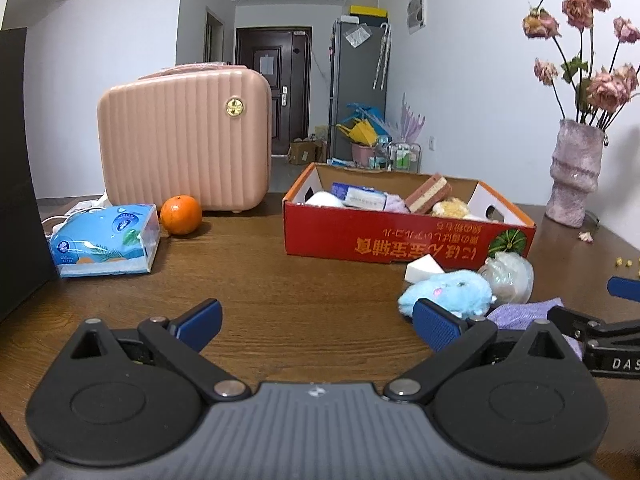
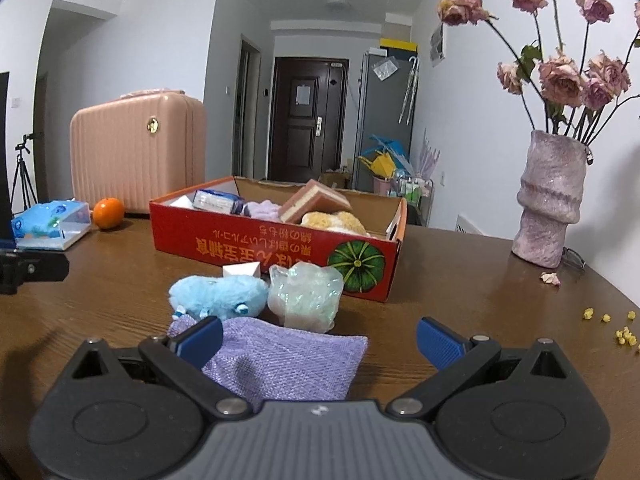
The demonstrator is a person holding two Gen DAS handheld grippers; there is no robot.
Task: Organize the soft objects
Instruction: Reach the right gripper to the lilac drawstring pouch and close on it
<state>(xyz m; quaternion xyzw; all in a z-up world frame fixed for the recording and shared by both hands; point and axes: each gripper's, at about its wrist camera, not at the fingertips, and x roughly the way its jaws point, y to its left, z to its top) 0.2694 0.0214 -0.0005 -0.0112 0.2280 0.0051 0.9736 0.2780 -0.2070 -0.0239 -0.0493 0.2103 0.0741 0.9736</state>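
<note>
On the dark wooden worktop (image 2: 460,280) we see a fluffy light-blue plush toy (image 2: 218,295), round and soft, and just beside it a crinkled, half-transparent plastic bundle (image 2: 306,296) with a shiny surface. Behind them stands a small white wedge-shaped sponge (image 2: 242,269), partly hidden by the plush. In front of them lies a flat purple cloth (image 2: 288,356) with a fine woven texture; its near edge goes under the gripper body, so we cannot see its whole shape.

The red cardboard box (image 2: 256,246) is open on top and already holds soft things: a layered pink-and-cream sponge block (image 2: 314,204), a yellowish fuzzy piece (image 2: 336,220), a lilac cloth and a blue-and-white packet. Its far corners are hard to make out.

The right gripper (image 2: 318,340) has its blue ribbed fingers (image 2: 438,342) wide apart over the purple cloth; they hold nothing, and the left finger seems to touch the cloth's edge. The left gripper (image 1: 316,322) is also spread wide and empty over bare wood, with its right finger in front of the plush toy
</note>
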